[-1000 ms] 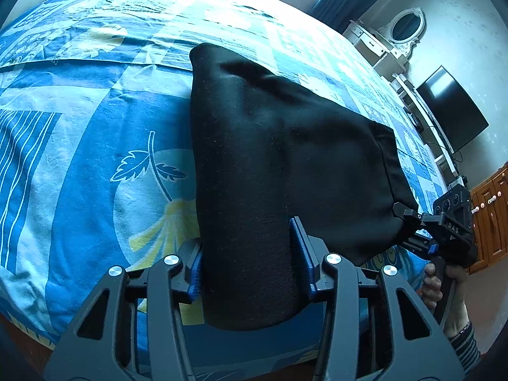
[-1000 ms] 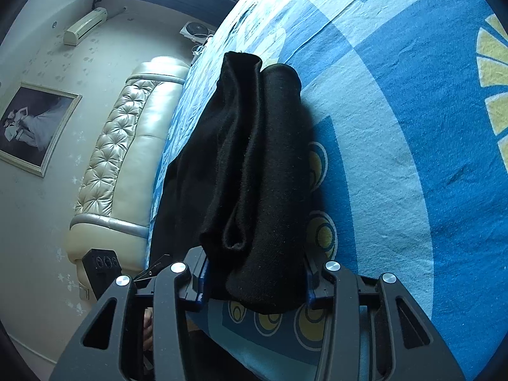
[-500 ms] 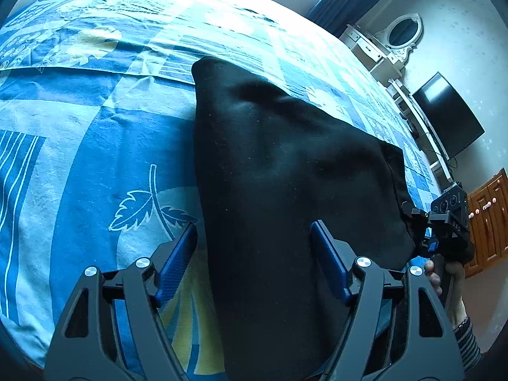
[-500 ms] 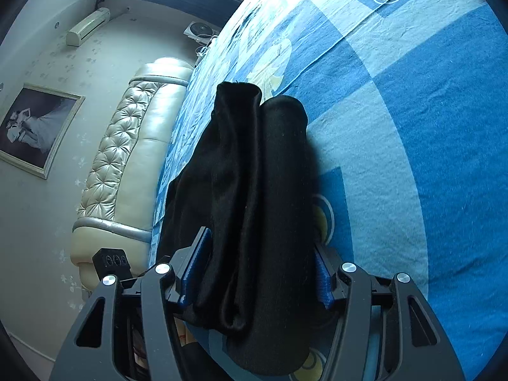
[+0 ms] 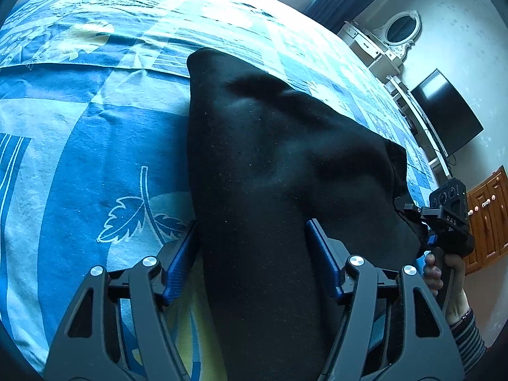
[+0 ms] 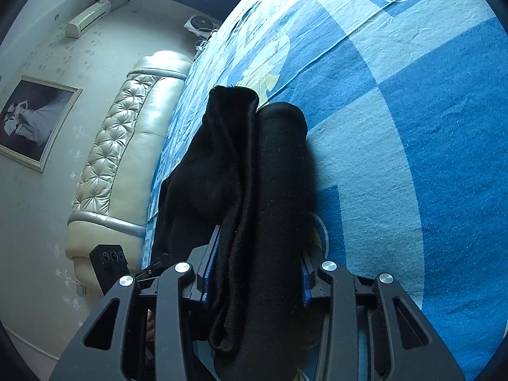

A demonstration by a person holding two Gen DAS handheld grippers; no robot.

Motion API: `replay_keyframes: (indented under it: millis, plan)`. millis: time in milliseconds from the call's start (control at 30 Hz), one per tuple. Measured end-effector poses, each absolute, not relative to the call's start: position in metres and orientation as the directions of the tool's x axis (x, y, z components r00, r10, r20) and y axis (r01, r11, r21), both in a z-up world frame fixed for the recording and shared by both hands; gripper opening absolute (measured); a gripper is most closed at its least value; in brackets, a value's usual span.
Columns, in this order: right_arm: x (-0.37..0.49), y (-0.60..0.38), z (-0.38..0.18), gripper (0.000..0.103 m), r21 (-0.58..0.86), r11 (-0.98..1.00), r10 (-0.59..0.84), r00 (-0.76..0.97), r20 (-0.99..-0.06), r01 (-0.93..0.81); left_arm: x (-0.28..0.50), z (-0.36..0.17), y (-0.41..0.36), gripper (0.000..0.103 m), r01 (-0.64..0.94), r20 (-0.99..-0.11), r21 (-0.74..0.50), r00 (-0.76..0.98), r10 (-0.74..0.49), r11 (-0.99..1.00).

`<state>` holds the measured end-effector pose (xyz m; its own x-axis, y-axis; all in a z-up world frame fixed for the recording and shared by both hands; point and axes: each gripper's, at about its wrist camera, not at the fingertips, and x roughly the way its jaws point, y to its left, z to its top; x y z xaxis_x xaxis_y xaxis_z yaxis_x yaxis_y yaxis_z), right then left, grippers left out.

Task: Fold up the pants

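Observation:
The black pants [image 5: 270, 165] lie folded in a thick bundle on the blue patterned bed cover [image 5: 79, 158]. My left gripper [image 5: 254, 247] straddles the near end of the bundle, its blue pads on either side of the cloth, closed on it. My right gripper [image 6: 257, 266] grips the other near corner of the pants [image 6: 254, 174], with layered folds between its pads. The right gripper also shows at the far right of the left wrist view [image 5: 444, 222], at the pants' edge.
A cream tufted headboard [image 6: 120, 146] stands left of the bed. A dresser with an oval mirror [image 5: 400, 28], a dark TV [image 5: 444, 111] and a wooden cabinet [image 5: 489, 219] line the far wall. The bed cover [image 6: 428, 127] spreads wide to the right.
My left gripper opened half a second ago and has closed again around the bundle. Both grippers slid forward along the pants, and the right jaws narrowed on the folds.

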<state>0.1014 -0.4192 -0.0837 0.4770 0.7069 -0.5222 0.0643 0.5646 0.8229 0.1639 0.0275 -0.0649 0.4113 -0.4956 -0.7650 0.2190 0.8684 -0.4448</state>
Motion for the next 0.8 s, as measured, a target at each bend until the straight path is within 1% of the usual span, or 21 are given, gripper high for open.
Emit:
replay_keyframes:
  millis: [433, 500, 600, 733, 800]
  plan:
    - [0.102, -0.422, -0.084, 0.039, 0.827, 0.558, 0.709, 0.482, -0.515, 0.063, 0.164, -0.067, 0.027, 0.066, 0.223, -0.761, -0.450, 0.412, -0.502, 0.865]
    - [0.103, -0.424, -0.083, 0.041, 0.833, 0.550, 0.713, 0.485, -0.506, 0.061, 0.164, -0.066, 0.027, 0.067, 0.227, -0.759, -0.447, 0.415, -0.502, 0.865]
    - [0.104, -0.427, -0.081, 0.047, 0.844, 0.533, 0.727, 0.480, -0.490, 0.055, 0.166, -0.065, 0.029, 0.071, 0.240, -0.748, -0.460, 0.414, -0.519, 0.855]
    - [0.106, -0.431, -0.070, 0.051, 0.817, 0.574, 0.689, 0.512, -0.513, 0.048, 0.176, -0.065, 0.036, 0.077, 0.251, -0.732, -0.506, 0.382, -0.565, 0.825]
    - [0.112, -0.430, -0.068, 0.053, 0.805, 0.591, 0.681, 0.508, -0.527, 0.043, 0.182, -0.066, 0.040, 0.077, 0.256, -0.719, -0.545, 0.346, -0.602, 0.798]
